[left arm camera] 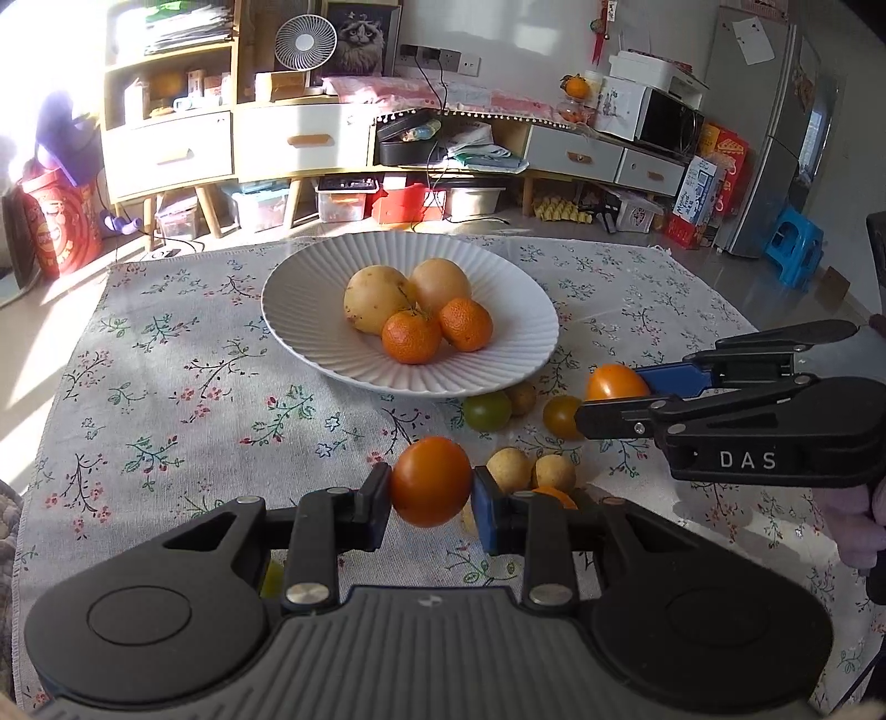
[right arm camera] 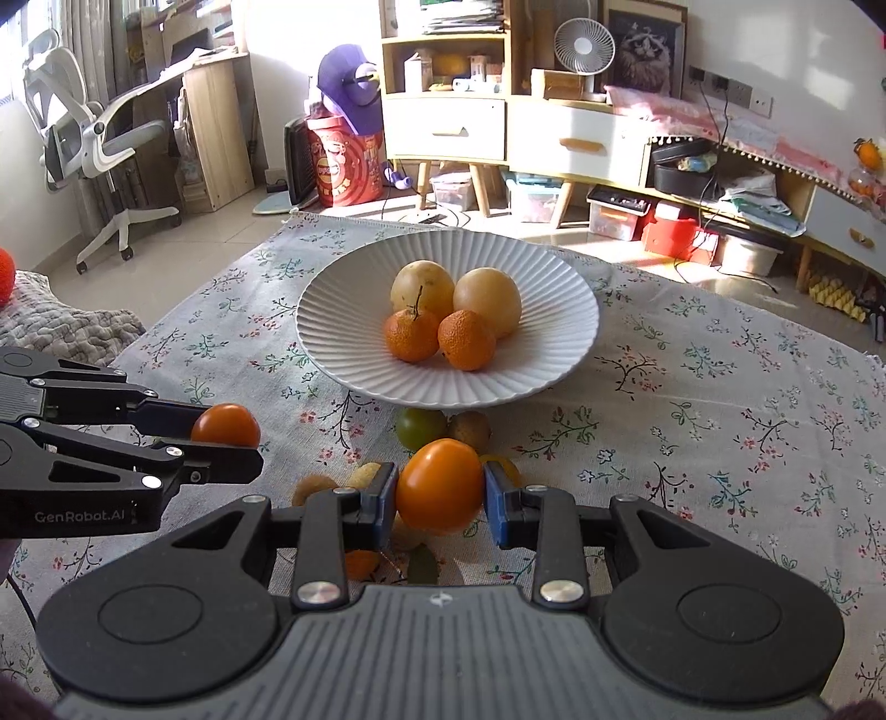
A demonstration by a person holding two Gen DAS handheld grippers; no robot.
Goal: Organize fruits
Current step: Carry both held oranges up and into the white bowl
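Fruits sit partly in the grippers and partly loose on the desk. Nearest, the left gripper (left arm camera: pixel 432 487) has its fingers (left arm camera: pixel 372 493) clamped on a smooth orange tomato (left arm camera: pixel 431 481), held clear of the floral tablecloth (left arm camera: pixel 183 387). Beside it, the right gripper (right arm camera: pixel 440 493) grips a second orange tomato (right arm camera: pixel 440 485) the same way. Under and just past them lie loose pieces on the cloth: small tan fruits (left arm camera: pixel 509 469), a green tomato (left arm camera: pixel 487 411) and a dark yellow one (left arm camera: pixel 562 416). Farther on stands a white ribbed plate (left arm camera: pixel 310 327), holding two tangerines (left arm camera: pixel 411 337) in front of two larger pale yellow fruits (left arm camera: pixel 374 298), all touching. Beyond the desk, tiled floor, a low cabinet with drawers (left arm camera: pixel 299 141) and a white fan (left arm camera: pixel 305 41).
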